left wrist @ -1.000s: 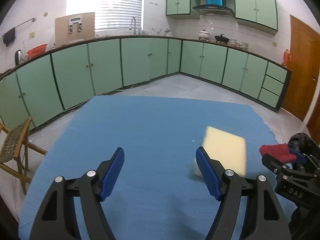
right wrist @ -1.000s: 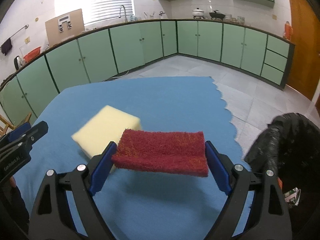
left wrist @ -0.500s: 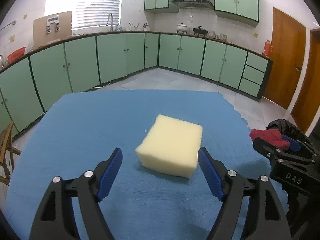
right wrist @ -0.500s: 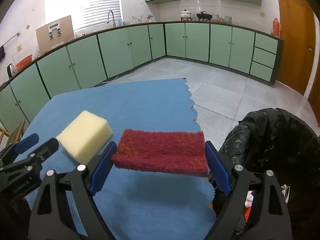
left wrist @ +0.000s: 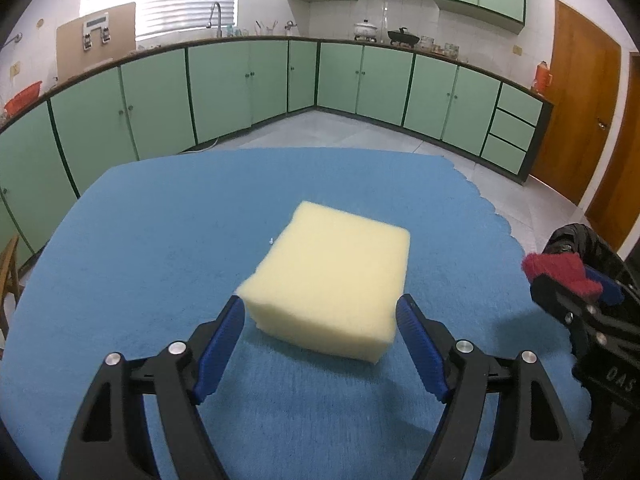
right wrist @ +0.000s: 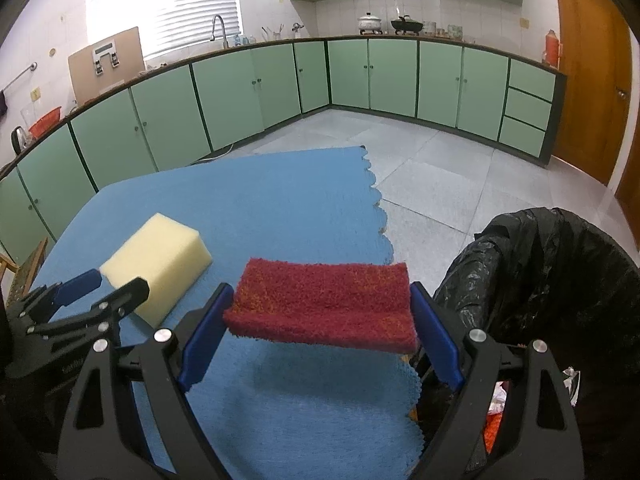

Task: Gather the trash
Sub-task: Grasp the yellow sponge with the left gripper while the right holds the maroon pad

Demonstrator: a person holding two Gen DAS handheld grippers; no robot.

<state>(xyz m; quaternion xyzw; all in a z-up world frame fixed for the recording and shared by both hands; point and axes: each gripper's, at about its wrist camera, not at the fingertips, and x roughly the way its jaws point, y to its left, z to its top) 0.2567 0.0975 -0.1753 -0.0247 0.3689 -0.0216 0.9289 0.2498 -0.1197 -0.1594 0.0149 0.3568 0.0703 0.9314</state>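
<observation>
Since a second ago the left gripper (left wrist: 320, 316) has swung across the blue-covered worktop (left wrist: 160, 248) until the yellow sponge (left wrist: 332, 276), lying flat there, sits at its fingertips; its jaws are released and flank the near end without pressing. Over at the cloth's scalloped edge, the right gripper (right wrist: 322, 312) has its jaws clenched on a red scouring pad (right wrist: 324, 304), held off the surface beside the black-lined trash bin (right wrist: 560, 280).

Matt foam sponge (left wrist: 332, 276), rough fibrous red pad (right wrist: 324, 304), glossy bin liner (right wrist: 560, 280)
</observation>
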